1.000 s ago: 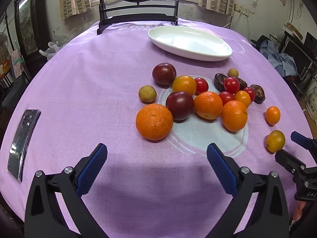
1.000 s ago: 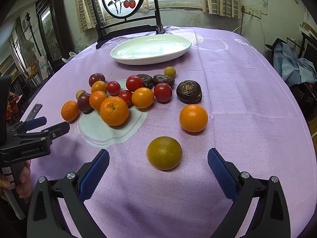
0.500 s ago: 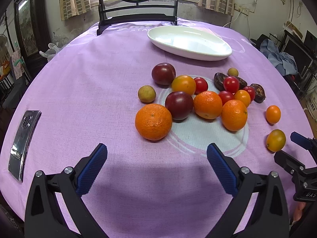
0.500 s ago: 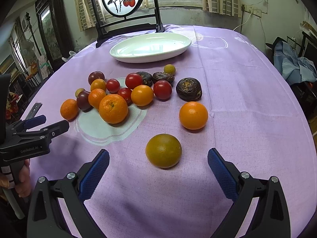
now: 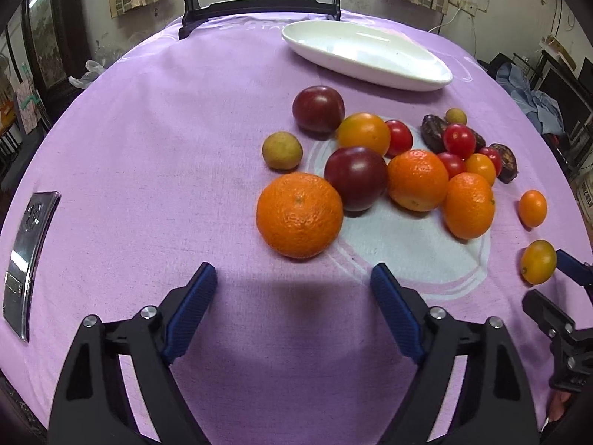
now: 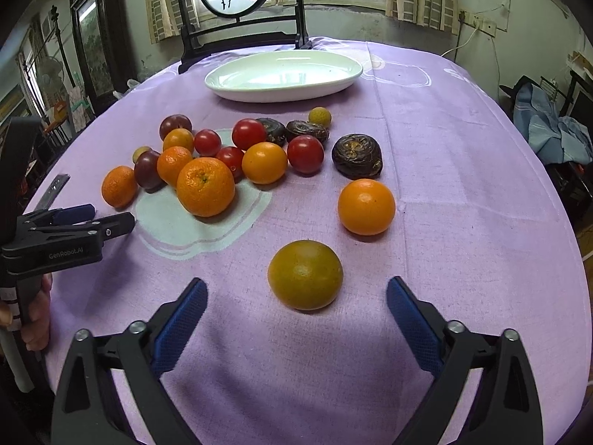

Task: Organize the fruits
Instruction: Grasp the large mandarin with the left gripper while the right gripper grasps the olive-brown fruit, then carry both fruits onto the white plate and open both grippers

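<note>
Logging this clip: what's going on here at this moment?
A person holds two grippers over a purple-clothed table. The left gripper is open near the big orange; the right gripper is open around a yellow-green fruit. Neither grips anything. The white plate holds no fruit.
</note>
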{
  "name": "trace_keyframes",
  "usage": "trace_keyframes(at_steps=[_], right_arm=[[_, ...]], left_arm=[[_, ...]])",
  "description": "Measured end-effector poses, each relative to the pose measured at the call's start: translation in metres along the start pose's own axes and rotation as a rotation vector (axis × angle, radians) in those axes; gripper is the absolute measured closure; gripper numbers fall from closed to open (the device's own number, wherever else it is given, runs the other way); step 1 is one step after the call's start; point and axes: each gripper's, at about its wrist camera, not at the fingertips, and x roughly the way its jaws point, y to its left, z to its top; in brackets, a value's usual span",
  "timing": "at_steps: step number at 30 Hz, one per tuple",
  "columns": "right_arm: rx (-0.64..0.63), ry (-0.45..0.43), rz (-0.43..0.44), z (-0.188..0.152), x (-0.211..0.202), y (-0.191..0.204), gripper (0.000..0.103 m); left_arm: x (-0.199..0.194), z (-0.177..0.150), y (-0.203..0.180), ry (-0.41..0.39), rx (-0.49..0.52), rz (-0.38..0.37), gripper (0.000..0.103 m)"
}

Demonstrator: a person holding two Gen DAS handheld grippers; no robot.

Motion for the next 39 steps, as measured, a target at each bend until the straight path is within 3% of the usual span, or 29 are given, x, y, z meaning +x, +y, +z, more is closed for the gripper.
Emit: trace_keyframes(at_steps=[3, 5, 7, 11, 15, 20, 21, 22, 24, 27, 30, 34, 39], right_arm=[[0.015, 0.028, 0.022, 0.003, 0.010, -0.001, 0.036], [0.018, 0.018, 0.002, 0.005, 0.013, 0.000, 0.062], [0.030, 0.009, 0.001, 0.006, 0.011, -0.003, 0.062], [0.043, -0.032, 0.100, 0.003, 0.002, -0.006, 0.062], [0.027, -0.050, 0.135, 0.001, -0.003, -0.002, 0.062], [0.014, -0.055, 0.162, -0.002, -0.008, -0.001, 0.062], [0.014, -0.056, 0.165, -0.003, -0.009, -0.001, 0.062], [0.014, -0.057, 0.170, -0.003, -0.010, -0.001, 0.062], [0.015, -0.057, 0.179, -0.003, -0.010, -0.001, 0.062], [0.012, -0.064, 0.186, -0.003, -0.014, -0.002, 0.062], [0.007, -0.075, 0.215, 0.002, -0.020, -0.002, 0.062], [-0.023, -0.135, 0.238, 0.029, -0.036, -0.004, 0.062], [-0.059, -0.218, 0.184, 0.092, -0.036, -0.006, 0.062]], left_arm=[[0.002, 0.000, 0.001, 0.001, -0.002, -0.002, 0.020], [0.002, 0.000, 0.002, 0.002, -0.002, 0.000, 0.020], [0.001, 0.000, 0.004, 0.004, -0.005, -0.001, 0.020], [0.000, 0.002, 0.007, -0.002, -0.015, 0.013, 0.019], [0.003, 0.008, 0.005, -0.001, -0.003, 0.023, 0.020], [0.012, 0.020, -0.002, -0.003, 0.037, 0.041, 0.027], [0.013, 0.022, -0.003, -0.009, 0.037, 0.034, 0.033], [0.013, 0.024, -0.004, -0.017, 0.041, 0.007, 0.049], [0.011, 0.025, -0.009, -0.033, 0.073, 0.000, 0.060], [0.008, 0.021, -0.014, -0.040, 0.123, 0.006, 0.061], [0.002, 0.020, -0.012, -0.014, 0.128, -0.056, 0.061], [-0.017, 0.038, -0.011, -0.031, 0.132, -0.120, 0.061], [-0.033, 0.104, -0.021, -0.113, 0.143, -0.154, 0.061]])
